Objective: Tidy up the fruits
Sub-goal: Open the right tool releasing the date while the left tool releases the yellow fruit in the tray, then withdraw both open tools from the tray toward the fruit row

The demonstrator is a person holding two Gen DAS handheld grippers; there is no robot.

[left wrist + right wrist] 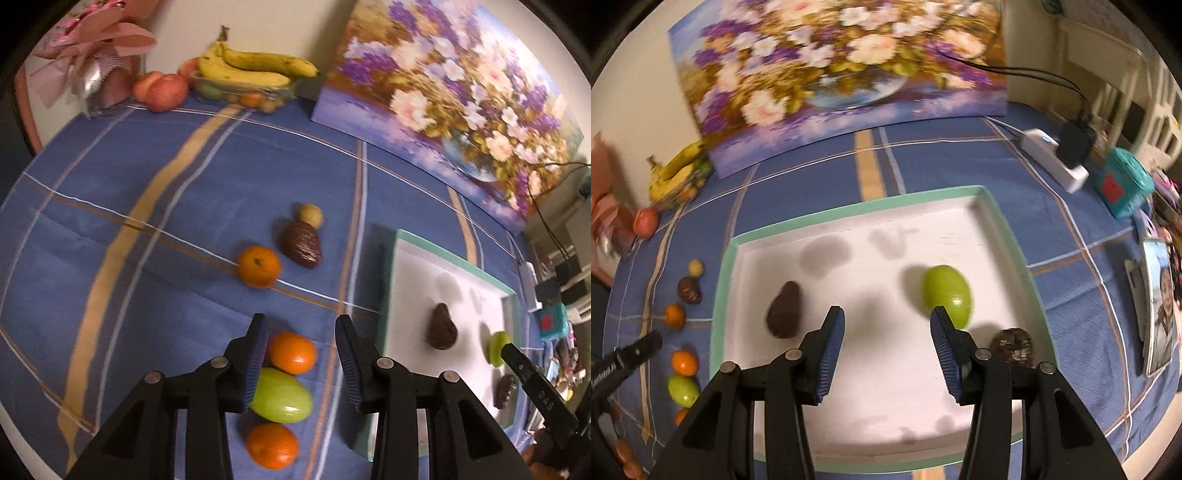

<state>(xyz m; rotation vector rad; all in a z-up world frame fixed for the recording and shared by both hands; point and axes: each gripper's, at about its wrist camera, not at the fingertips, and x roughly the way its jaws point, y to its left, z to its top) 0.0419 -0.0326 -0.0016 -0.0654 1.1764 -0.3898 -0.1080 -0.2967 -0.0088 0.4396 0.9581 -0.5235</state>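
Note:
My left gripper [301, 319] hangs open over a short row of fruit on the blue cloth: an orange [292, 352], a green mango [280, 395] and a second orange [272, 445]. Its pads touch none of them. Further off lie a third orange [258, 266], a brown avocado [301, 245] and a small yellowish fruit [311, 215]. My right gripper [886, 312] stands open over the white, teal-rimmed tray [849, 206] with nothing between its fingers. In the tray lie a brown avocado [783, 310], a green mango [945, 295] by the right finger, and a dark rough fruit [1012, 347].
A flower painting [842, 66] leans on the wall behind the tray. Bananas [255, 66] in a glass dish and apples [162, 90] sit at the far corner beside a pink bouquet [92, 48]. A power strip [1052, 158], a teal box [1123, 184] and a framed photo [1156, 302] lie to the tray's right.

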